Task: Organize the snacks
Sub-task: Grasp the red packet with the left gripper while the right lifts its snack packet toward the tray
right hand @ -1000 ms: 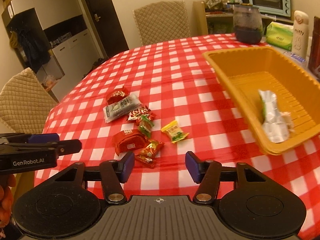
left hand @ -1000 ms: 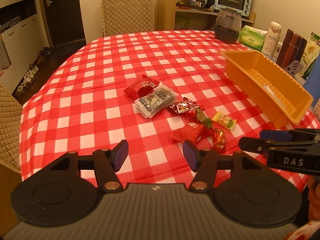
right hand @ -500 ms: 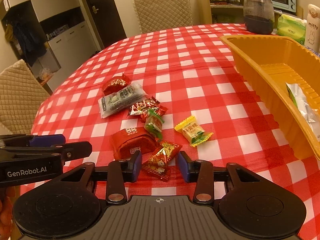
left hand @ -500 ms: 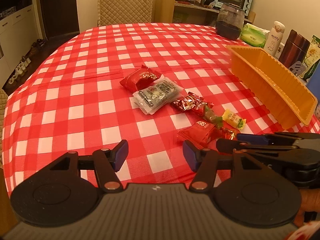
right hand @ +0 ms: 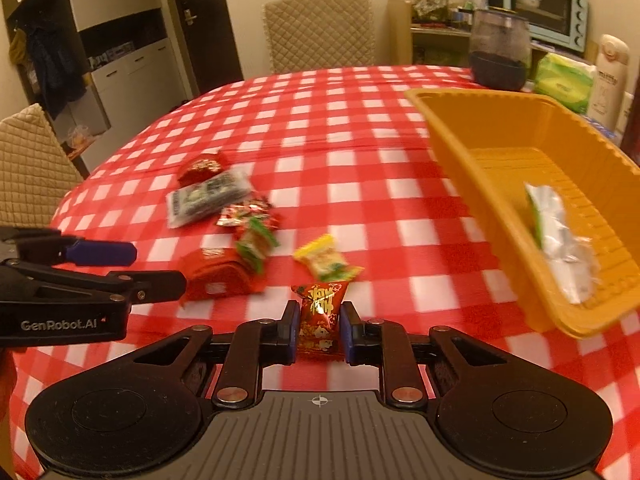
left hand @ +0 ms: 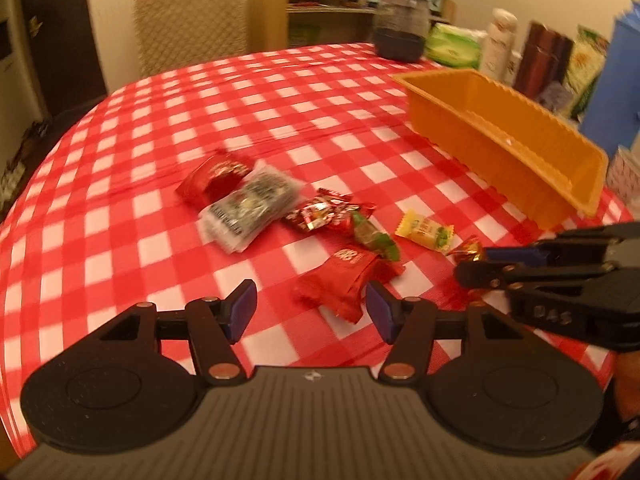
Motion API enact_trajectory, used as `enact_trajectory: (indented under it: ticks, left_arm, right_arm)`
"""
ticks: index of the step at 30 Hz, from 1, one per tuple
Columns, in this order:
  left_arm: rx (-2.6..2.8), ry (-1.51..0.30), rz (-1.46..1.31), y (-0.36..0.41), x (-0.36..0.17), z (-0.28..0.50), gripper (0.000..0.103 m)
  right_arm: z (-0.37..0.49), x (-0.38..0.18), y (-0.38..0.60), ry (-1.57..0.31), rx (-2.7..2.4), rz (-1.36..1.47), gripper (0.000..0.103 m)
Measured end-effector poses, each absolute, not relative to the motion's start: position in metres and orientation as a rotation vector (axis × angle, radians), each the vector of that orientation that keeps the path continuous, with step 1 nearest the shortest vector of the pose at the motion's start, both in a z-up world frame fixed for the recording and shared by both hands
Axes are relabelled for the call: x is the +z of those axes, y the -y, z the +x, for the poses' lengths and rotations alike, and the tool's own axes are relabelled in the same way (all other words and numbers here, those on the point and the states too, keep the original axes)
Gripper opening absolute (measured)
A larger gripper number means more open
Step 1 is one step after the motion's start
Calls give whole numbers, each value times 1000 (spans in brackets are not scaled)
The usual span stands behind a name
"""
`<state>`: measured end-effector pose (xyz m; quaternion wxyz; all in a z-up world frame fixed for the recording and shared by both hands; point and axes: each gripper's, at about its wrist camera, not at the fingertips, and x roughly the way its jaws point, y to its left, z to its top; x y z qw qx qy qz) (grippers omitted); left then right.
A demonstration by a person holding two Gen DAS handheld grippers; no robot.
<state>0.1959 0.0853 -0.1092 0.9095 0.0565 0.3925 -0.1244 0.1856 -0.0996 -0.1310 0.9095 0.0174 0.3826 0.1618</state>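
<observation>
We are gripping a red-and-gold candy in our right claw, both pads pressed on the wrapper's sides, its top sticking up past the fingertips. In the left wrist view this right claw is showing side-on at the right edge with the gold wrapper end poking out.

Our left claw is hanging wide apart over the counter, holding nothing. Just ahead of its right pad a red packet is lying flat.

The other snacks are sitting loose on the red-checked cloth:
- yellow candy, just beyond the held one
- green candy, touching the red packet's far side
- red foil candies, beside a clear dark-printed packet
- another red packet, partly under that clear one's far end

The orange tray is sitting to the right, well apart from the pile. Inside it a silvery green-edged packet is lying against the near end.

At the counter's far edge we are seeing a dark jar and a green tissue pack. Both views are a bit motion-blurred.
</observation>
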Motion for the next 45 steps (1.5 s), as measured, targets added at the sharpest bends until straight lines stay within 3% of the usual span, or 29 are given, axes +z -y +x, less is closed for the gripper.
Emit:
enact_trajectory:
  ticks: [10, 13, 20, 45]
  left_arm:
    - [-354, -846, 256, -55, -127, 223, 56]
    - [-368, -861, 243, -54, -130, 225, 44]
    - [-372, -886, 245, -48, -127, 210, 37]
    - [-176, -831, 47, -40, -86, 148, 35]
  right_arm:
    - [185, -133, 123, -798, 317, 81, 21]
    - [186, -133, 125, -798, 318, 88, 21]
    - [184, -132, 126, -798, 319, 98, 21]
    - [155, -91, 151, -728, 298, 120, 21]
